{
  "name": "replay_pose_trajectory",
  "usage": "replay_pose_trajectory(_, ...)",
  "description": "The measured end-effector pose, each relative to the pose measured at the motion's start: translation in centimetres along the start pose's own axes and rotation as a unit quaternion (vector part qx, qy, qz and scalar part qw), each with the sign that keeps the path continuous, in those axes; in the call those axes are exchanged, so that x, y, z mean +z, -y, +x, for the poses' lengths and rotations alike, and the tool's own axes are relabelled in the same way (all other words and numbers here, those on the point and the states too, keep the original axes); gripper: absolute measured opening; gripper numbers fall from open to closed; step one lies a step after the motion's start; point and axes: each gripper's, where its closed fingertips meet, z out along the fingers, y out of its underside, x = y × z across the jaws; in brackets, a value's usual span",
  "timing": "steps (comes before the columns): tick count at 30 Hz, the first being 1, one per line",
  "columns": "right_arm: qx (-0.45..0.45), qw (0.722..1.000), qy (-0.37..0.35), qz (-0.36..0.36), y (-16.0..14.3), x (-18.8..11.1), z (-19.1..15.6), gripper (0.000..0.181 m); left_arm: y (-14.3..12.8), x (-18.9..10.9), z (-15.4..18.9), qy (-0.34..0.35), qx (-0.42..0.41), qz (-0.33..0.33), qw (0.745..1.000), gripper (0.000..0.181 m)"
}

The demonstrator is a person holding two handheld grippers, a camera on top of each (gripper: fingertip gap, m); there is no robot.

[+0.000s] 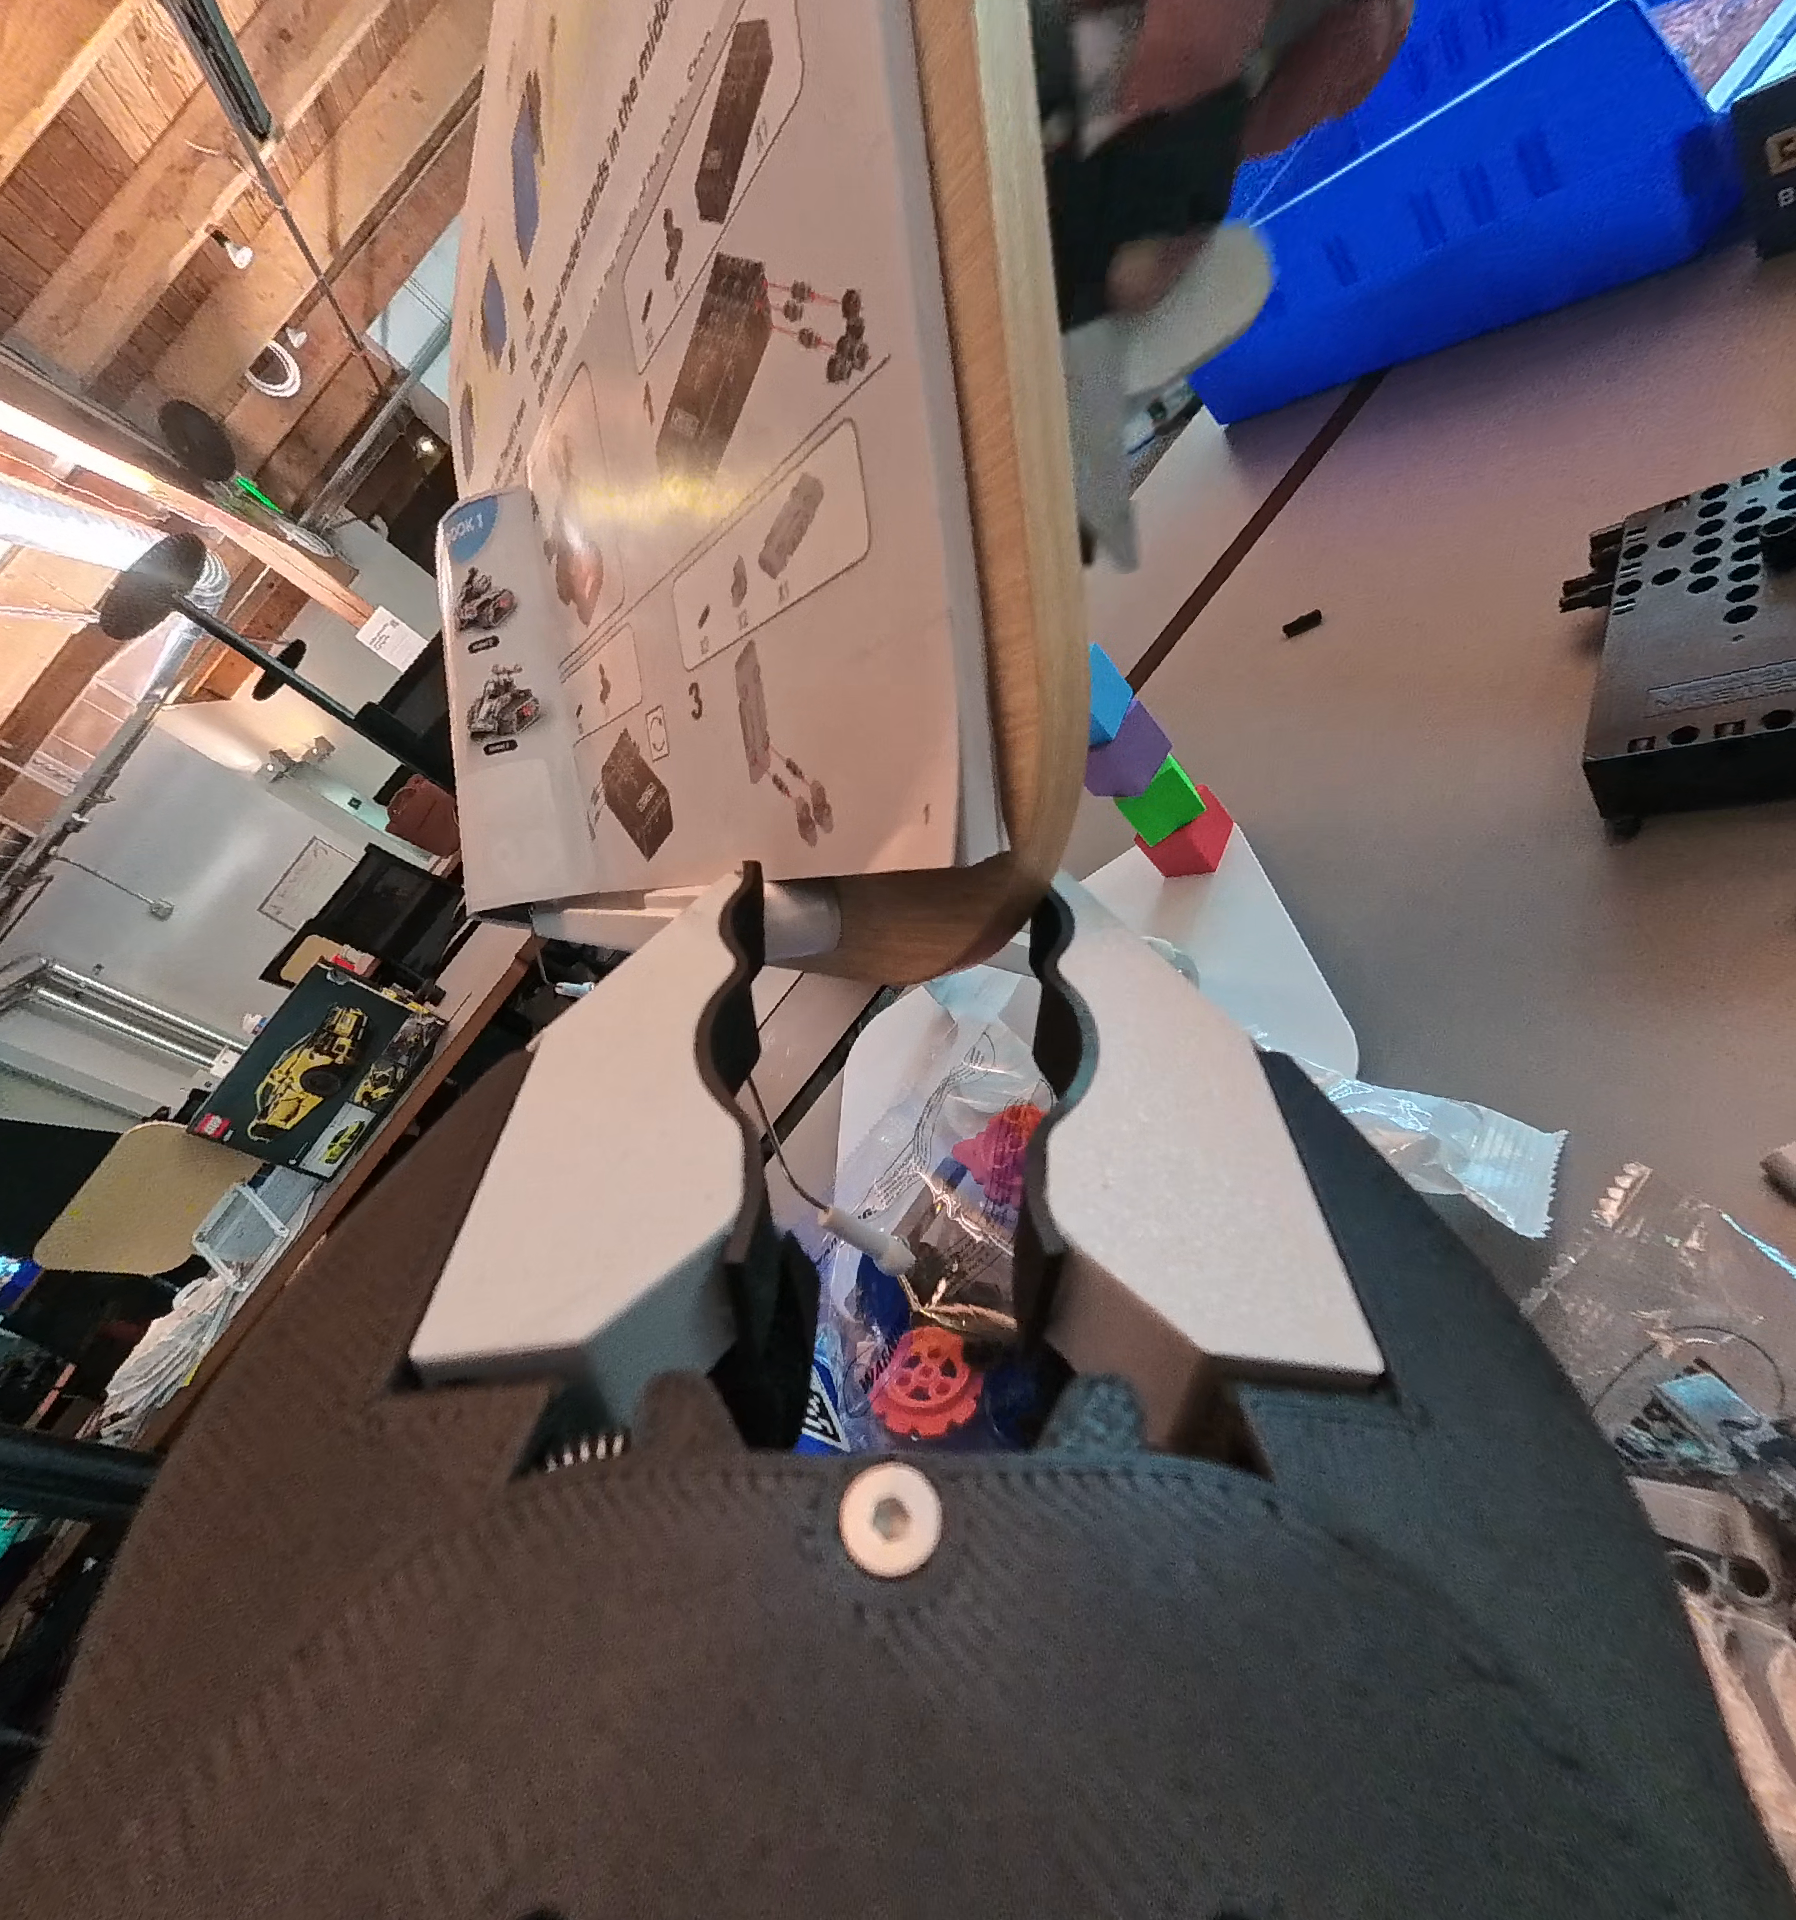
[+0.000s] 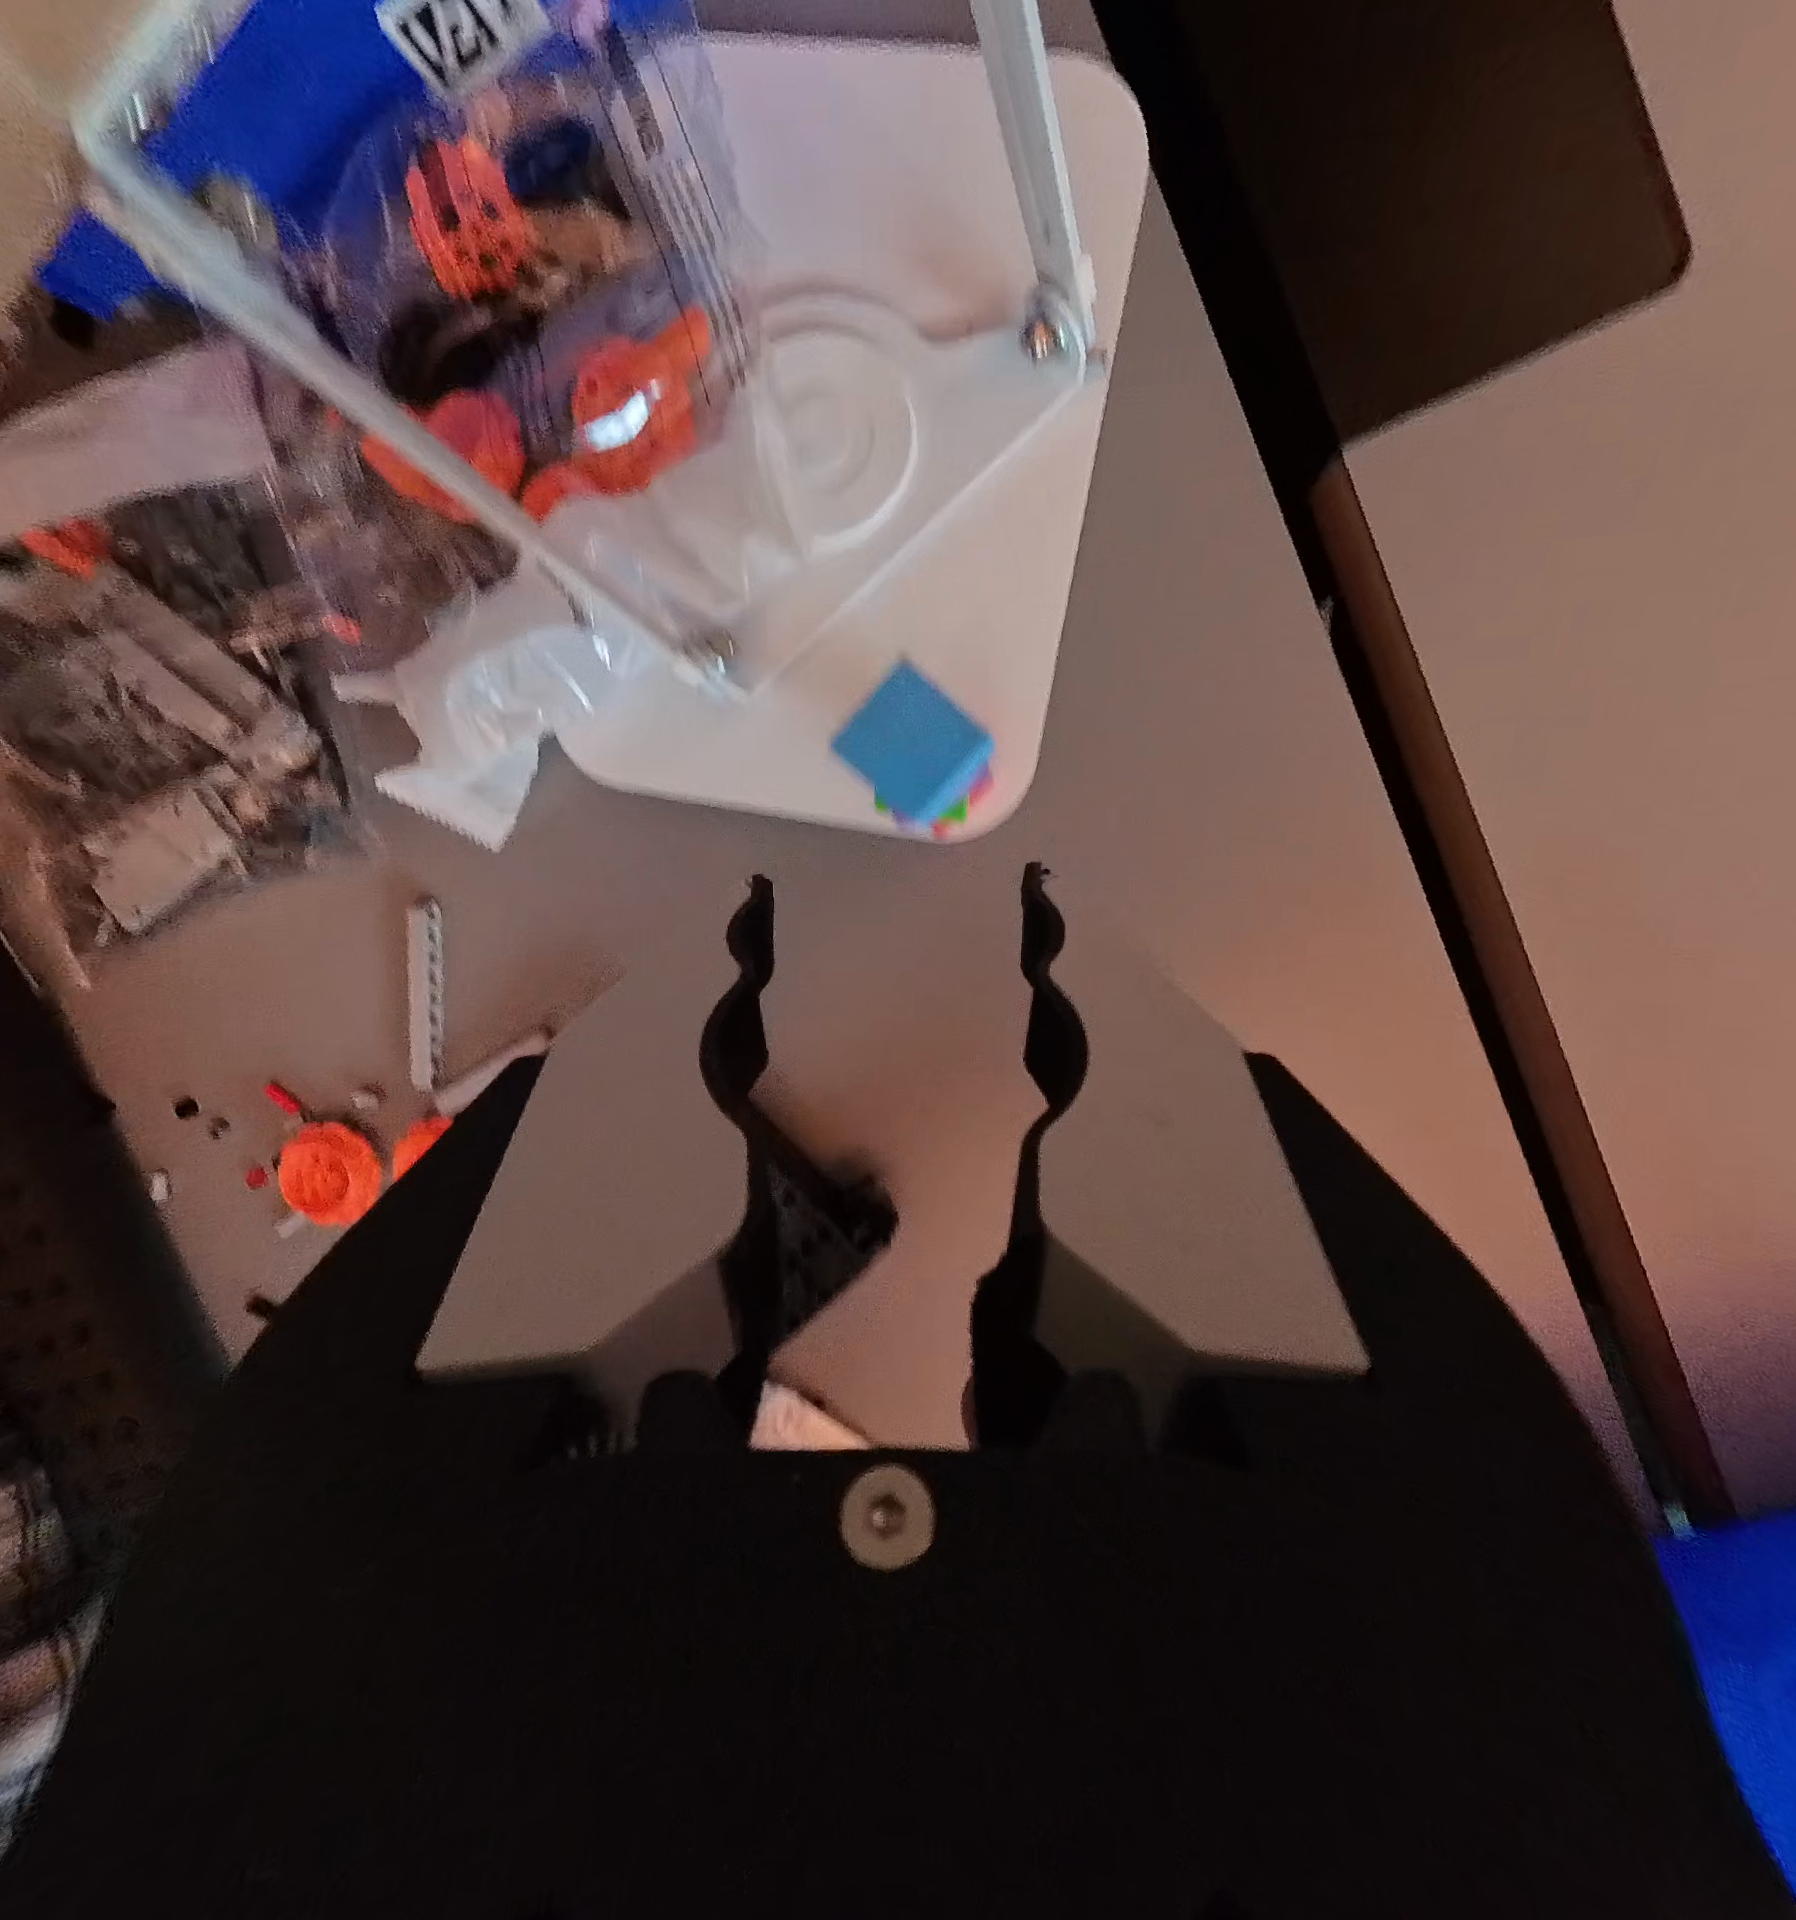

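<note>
My left gripper point(image 1: 899, 904) is open. Its tips reach the lower edge of a wooden board point(image 1: 1019, 520) that stands upright and carries an open instruction booklet point(image 1: 717, 468). I cannot tell whether the tips touch it. Under the fingers lies a clear bag of orange and pink gears point(image 1: 925, 1371). A stack of blue, purple, green and red cubes point(image 1: 1154, 769) stands on a white base point(image 1: 1268, 966) just right of the board. My right gripper point(image 2: 894, 883) is open and empty above the table. It is just short of the white base point(image 2: 977, 468) and the cube stack point(image 2: 909, 743).
A blue bin point(image 1: 1445, 208) and a black perforated block point(image 1: 1725, 644) sit at the right. Torn clear bags point(image 1: 1445, 1143) lie near the base. Loose orange gears point(image 2: 328, 1174), a white beam point(image 2: 424, 987) and small parts lie at the left. The gear bag point(image 2: 478, 312) is blurred. Measured from the fingertips, the white base point(image 2: 977, 468) is 15 centimeters or so from the right gripper and 20 centimeters from the left.
</note>
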Motion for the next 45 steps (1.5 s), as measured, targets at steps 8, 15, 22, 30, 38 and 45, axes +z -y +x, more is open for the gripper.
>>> replay_pose_trajectory(8,-0.024,0.986,-0.083,-0.141,-15.3,-4.6,-0.2,0.045,0.1,0.1,0.1,0.000,-0.001,0.000,1.000,0.049)
replay_pose_trajectory(15,-0.083,0.959,-0.072,-0.260,-25.3,-2.8,0.1,0.045,0.1,0.2,0.3,-0.001,0.000,-0.001,1.000,0.050)
replay_pose_trajectory(22,-0.124,0.952,-0.073,-0.268,-26.9,-1.7,1.4,0.025,0.2,0.2,0.3,-0.003,0.000,0.001,1.000,0.050)
replay_pose_trajectory(30,-0.094,0.990,-0.046,-0.099,-19.2,-3.1,0.1,0.025,0.2,0.2,0.3,-0.003,0.001,0.000,1.000,0.050)
replay_pose_trajectory(38,-0.046,0.952,0.039,0.299,-1.2,-5.9,-1.4,0.025,0.1,0.2,0.2,-0.001,0.003,-0.002,1.000,0.049)
replay_pose_trajectory(45,-0.060,0.928,0.041,0.365,4.0,-3.6,-0.8,0.025,0.1,0.1,0.0,0.000,0.002,-0.001,1.000,0.049)
